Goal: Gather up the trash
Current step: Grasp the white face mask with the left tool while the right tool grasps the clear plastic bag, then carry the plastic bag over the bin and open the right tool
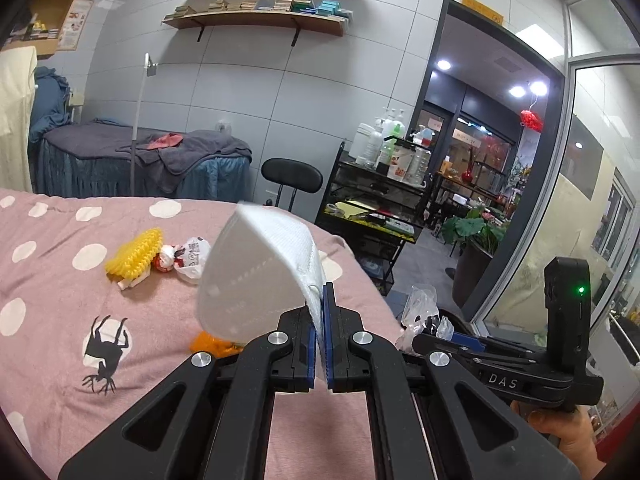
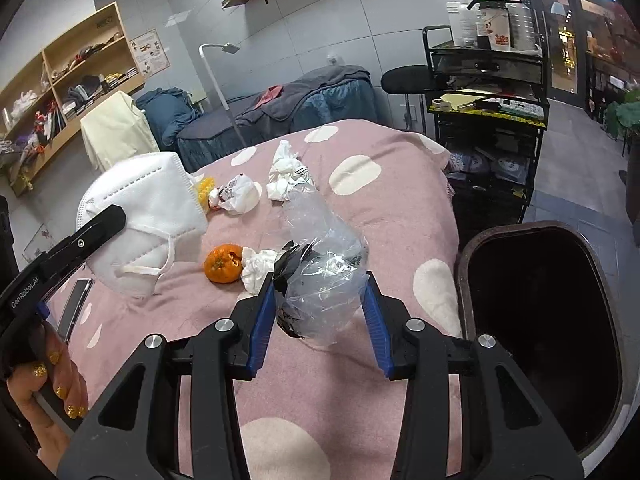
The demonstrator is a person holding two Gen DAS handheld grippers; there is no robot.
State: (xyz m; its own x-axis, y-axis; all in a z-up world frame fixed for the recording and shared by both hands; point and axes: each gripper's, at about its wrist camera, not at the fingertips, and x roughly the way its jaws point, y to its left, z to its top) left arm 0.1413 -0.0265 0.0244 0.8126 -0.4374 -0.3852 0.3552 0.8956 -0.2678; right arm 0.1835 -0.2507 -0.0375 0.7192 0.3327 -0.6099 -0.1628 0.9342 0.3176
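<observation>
face mask clamped in left tool | plastic bag gripped by right tool | bin at 3 o'clock

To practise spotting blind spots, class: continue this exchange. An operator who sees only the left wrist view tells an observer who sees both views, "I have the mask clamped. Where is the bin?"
Observer: A dark open bin stands beside the bed, just right of the right gripper.
Operator: Is that gripper carrying much?
Observer: A crumpled clear plastic bag fills the space between its blue pads.
Operator: What is the orange scrap under my mask?
Observer: An orange, lying against a crumpled tissue on the bed.
</observation>
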